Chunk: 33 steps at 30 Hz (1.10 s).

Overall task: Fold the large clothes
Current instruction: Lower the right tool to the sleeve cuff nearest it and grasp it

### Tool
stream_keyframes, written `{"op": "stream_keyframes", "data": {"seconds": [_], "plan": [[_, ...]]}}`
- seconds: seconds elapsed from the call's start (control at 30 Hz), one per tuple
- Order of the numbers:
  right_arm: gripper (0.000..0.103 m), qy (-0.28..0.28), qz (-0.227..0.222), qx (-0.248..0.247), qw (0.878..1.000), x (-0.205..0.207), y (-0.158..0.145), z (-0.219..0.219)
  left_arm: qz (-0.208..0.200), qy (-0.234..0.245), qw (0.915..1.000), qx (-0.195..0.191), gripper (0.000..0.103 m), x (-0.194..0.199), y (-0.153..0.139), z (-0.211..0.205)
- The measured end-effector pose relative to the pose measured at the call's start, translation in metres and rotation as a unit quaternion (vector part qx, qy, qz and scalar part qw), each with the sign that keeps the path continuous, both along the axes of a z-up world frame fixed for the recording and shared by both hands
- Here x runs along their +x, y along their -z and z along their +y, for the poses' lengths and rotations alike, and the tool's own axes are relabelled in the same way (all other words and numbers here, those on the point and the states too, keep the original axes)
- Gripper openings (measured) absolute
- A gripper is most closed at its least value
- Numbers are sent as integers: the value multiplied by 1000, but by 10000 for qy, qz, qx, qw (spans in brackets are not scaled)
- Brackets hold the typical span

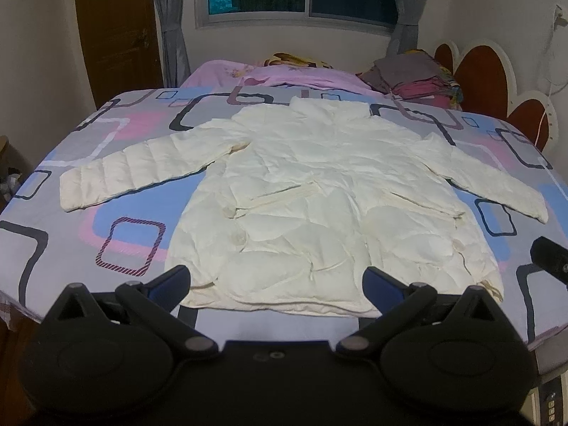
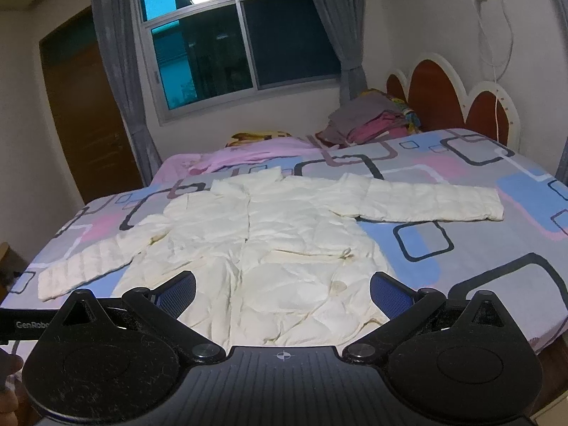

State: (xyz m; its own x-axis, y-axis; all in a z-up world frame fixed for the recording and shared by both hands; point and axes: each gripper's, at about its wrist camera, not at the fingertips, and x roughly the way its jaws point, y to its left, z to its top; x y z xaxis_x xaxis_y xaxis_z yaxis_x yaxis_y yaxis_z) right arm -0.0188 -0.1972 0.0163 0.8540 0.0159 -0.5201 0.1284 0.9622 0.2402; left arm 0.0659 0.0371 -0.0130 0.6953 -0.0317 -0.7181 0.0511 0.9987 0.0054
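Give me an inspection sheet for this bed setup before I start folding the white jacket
Surface: bed with a patterned grey, blue and pink sheet.
Job's things: white puffer jacket lying flat, unfolded, both sleeves spread outward, hem toward the cameras.
Clutter: stack of folded clothes near the headboard; pink bedding at the far edge.
Grippers: left gripper open, holding nothing, near the hem; right gripper open, holding nothing, over the lower jacket.
Cables: white cable hanging from a wall socket by the headboard.
Surroundings: window with grey curtains, brown door.
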Motion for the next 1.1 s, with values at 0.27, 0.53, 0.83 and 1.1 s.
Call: {"op": "stream_keyframes", "data": {"seconds": [0.27, 0.53, 0.83, 1.1], "plan": [[103, 119, 114, 37, 9999, 33, 13, -7, 95, 49, 9999, 90, 103, 35, 7, -1], [103, 397, 209, 18, 9990, 82, 29, -19, 146, 181, 9997, 67, 103, 95, 18, -3], [103, 752, 367, 128, 9964, 150, 41, -24, 247, 490, 9984, 141, 103, 171, 33, -5], [103, 1089, 476, 45, 9929, 203, 44, -28, 340, 800, 9962, 99, 103, 226, 44, -8]]}}
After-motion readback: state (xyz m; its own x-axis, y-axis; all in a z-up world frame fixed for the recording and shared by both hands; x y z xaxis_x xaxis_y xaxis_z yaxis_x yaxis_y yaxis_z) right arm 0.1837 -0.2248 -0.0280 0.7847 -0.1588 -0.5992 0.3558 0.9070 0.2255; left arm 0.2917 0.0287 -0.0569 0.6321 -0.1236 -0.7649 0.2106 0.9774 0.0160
